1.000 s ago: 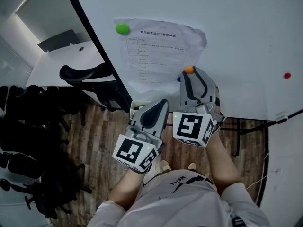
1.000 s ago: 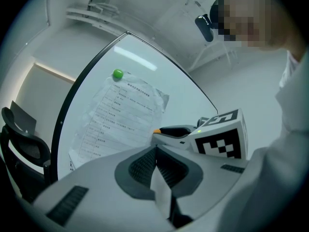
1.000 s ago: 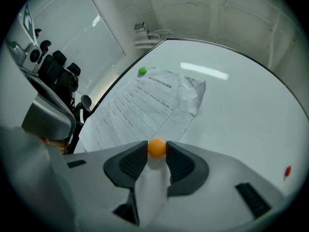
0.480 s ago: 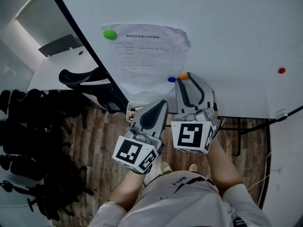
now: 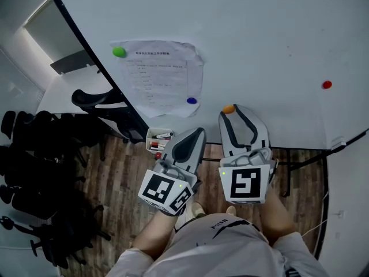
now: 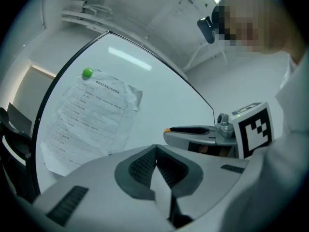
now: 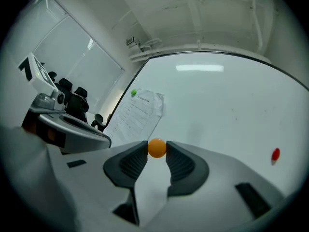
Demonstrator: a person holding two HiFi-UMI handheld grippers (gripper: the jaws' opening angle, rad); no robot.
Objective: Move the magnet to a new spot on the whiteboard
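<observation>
The orange magnet (image 7: 157, 148) sits pinched between the jaws of my right gripper (image 7: 157, 150), just off the whiteboard (image 7: 227, 105). The head view shows that orange magnet (image 5: 229, 108) at the tip of the right gripper (image 5: 230, 112), low on the whiteboard (image 5: 259, 45) and right of the printed sheet (image 5: 159, 77). My left gripper (image 5: 196, 133) is shut with nothing in it, lower and to the left, away from the board. From the left gripper view, its jaws (image 6: 155, 153) meet, and the right gripper (image 6: 193, 132) appears beyond them.
A green magnet (image 5: 119, 52) and a blue magnet (image 5: 191, 101) pin the sheet. A red magnet (image 5: 327, 85) sits far right on the board. Black office chairs (image 5: 34, 154) crowd the floor at left, and a pen holder (image 5: 155, 138) hangs below the board.
My right gripper has carried the orange magnet off the sheet's lower right corner, down and to the right; the blue magnet beside it is now uncovered. The head view has shifted.
</observation>
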